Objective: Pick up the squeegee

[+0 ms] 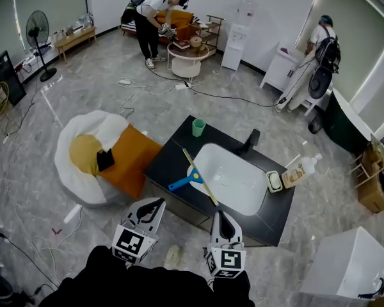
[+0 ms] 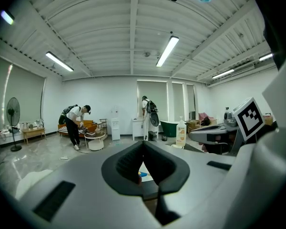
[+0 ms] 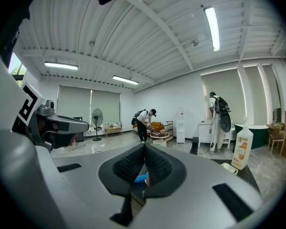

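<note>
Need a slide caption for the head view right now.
Left gripper and right gripper, both shut, face the blue-handled squeegee lying on the sink counter.

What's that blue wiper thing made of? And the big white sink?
The squeegee looks like plastic: its handle is bright, even blue; the long pale blade could be rubber, too small to tell. The sink looks like glazed ceramic, smooth, white and slightly shiny, though it could be moulded resin.
</note>
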A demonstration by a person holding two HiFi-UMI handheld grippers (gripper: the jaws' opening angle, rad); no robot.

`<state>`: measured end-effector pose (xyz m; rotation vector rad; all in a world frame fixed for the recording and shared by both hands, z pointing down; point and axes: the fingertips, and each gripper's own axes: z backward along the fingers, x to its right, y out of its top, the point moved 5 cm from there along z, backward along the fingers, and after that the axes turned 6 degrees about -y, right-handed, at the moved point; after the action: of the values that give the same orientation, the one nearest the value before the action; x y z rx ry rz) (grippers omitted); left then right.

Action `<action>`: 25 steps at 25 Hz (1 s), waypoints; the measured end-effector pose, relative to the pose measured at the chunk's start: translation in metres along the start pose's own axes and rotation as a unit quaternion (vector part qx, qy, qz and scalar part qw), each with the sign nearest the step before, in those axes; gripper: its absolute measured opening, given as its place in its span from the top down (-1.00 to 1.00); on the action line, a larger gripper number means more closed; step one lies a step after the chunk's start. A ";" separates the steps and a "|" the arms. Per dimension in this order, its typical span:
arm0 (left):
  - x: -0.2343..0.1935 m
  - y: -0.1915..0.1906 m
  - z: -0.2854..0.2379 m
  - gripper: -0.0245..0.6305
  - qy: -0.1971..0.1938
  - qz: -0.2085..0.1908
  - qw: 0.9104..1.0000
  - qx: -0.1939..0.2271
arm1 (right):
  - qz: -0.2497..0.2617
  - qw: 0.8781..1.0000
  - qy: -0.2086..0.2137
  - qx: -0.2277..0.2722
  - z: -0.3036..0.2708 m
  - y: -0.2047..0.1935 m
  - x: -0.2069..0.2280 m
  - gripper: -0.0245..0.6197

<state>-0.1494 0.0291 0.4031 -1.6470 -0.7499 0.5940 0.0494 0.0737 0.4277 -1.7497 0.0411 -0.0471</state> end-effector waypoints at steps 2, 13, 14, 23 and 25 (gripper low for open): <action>-0.006 0.001 -0.011 0.87 0.001 0.002 1.000 -0.008 | 0.000 1.000 0.004 0.001 -0.013 0.001 0.005 0.88; -0.019 0.008 -0.052 0.87 0.003 0.003 1.000 -0.009 | -0.002 1.000 0.011 0.005 -0.050 0.007 0.025 0.88; -0.018 0.009 -0.055 0.87 0.001 0.002 1.000 -0.009 | -0.003 1.000 0.009 0.006 -0.050 0.007 0.028 0.88; -0.018 0.015 -0.098 0.87 -0.039 -0.010 0.999 -0.017 | -0.020 0.999 -0.029 0.004 -0.056 0.006 0.052 0.88; -0.021 0.015 -0.109 0.87 -0.055 -0.015 0.998 -0.023 | -0.028 0.999 -0.045 0.003 -0.061 0.004 0.056 0.88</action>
<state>-0.0811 -0.0596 0.4096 -1.6522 -0.8720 0.6552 0.1022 0.0102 0.4351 -1.7443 -0.0728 -0.0093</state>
